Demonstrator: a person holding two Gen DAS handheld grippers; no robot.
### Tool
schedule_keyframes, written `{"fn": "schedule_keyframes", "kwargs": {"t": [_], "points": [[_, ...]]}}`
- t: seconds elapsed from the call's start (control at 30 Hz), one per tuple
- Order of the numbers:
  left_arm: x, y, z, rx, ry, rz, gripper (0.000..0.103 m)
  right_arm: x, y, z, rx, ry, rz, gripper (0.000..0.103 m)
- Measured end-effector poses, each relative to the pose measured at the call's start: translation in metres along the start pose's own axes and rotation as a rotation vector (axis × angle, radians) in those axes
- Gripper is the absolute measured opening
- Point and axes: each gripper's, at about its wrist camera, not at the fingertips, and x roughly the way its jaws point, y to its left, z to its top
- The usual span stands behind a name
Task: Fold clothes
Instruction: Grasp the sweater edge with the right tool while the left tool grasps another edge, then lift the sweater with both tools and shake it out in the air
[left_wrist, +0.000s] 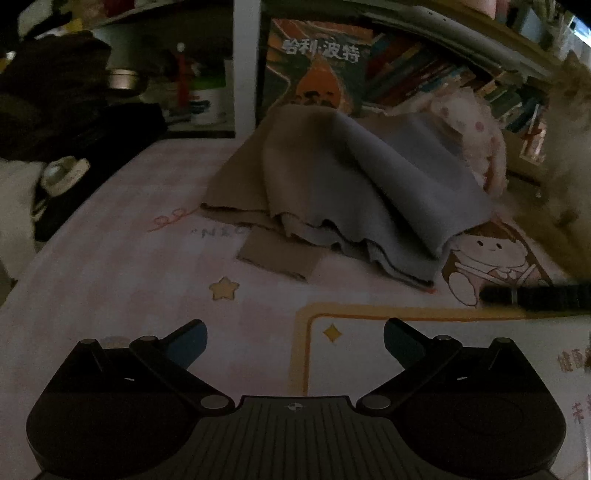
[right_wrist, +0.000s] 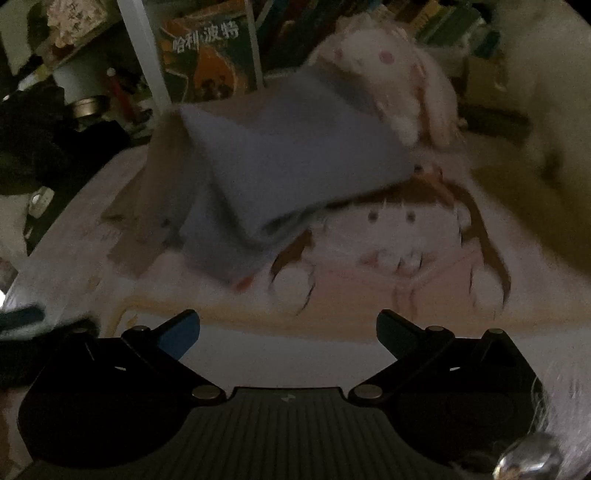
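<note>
From my remote seat I saw both tools empty. The left gripper (left_wrist: 295, 341) had its jaws spread wide over the cartoon-printed sheet (left_wrist: 110, 280), and the right gripper (right_wrist: 288, 332) was spread the same, gripping nothing.

The clothes lay ahead of both, at the far side of the sheet: a grey-blue garment (left_wrist: 388, 192) heaped over a beige garment (left_wrist: 240, 177), its wavy hem (left_wrist: 332, 236) facing me, and a small beige flap (left_wrist: 280, 258) poking out flat below. The heap rose against a plush rabbit (left_wrist: 469, 136) and a Harry Potter book (left_wrist: 317, 74) on the shelf behind.

I judged the pile doubled over but loose, which would fit a fold half made as well as a bundle merely dropped there; the right view was too blurred to settle it. Any grasp would call for pinching the near hem where it lifted off the sheet.

Open room lay in the bare sheet between grippers and hem. A dark bar (left_wrist: 535, 295) crossed at the right, and dark clutter (left_wrist: 55, 110) crowded the left edge.
</note>
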Motion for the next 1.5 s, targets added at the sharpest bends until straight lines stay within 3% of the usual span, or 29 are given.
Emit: {"fn": "schedule_keyframes", "kwargs": {"t": [0.27,0.5,0.6,0.7,0.73,0.87,1.13,1.27,1.5], "points": [[-0.027,-0.020,-0.022,-0.067,-0.041,0.127,0.103,0.058,-0.059,0.079,-0.007,0.005,0.030,0.103],[-0.041,-0.032,-0.025,-0.051,-0.063,0.157,0.103,0.095,-0.094,0.114,0.070,0.030,0.005,0.096],[-0.047,-0.037,-0.026,-0.042,-0.073,0.168,0.103,0.106,-0.101,0.120,0.102,0.062,0.041,0.073],[-0.046,-0.051,-0.019,0.045,-0.093,0.152,0.103,0.107,-0.107,0.114,0.159,0.089,0.076,0.050],[-0.046,-0.057,-0.017,0.084,-0.103,0.151,0.103,0.105,-0.110,0.112,0.171,0.103,0.087,0.029],[-0.042,-0.081,-0.007,0.233,-0.144,0.135,0.103,0.081,-0.122,0.095,0.272,0.136,0.252,0.013],[-0.030,-0.133,-0.006,0.489,-0.229,0.099,0.103,-0.007,-0.092,0.059,0.351,0.078,0.661,0.011],[-0.025,-0.149,-0.011,0.583,-0.255,0.136,0.103,-0.024,-0.076,0.053,0.374,0.101,0.733,0.010],[0.000,-0.152,0.007,0.620,-0.271,0.178,0.103,-0.044,-0.055,0.044,0.357,0.132,0.833,0.010]]}}
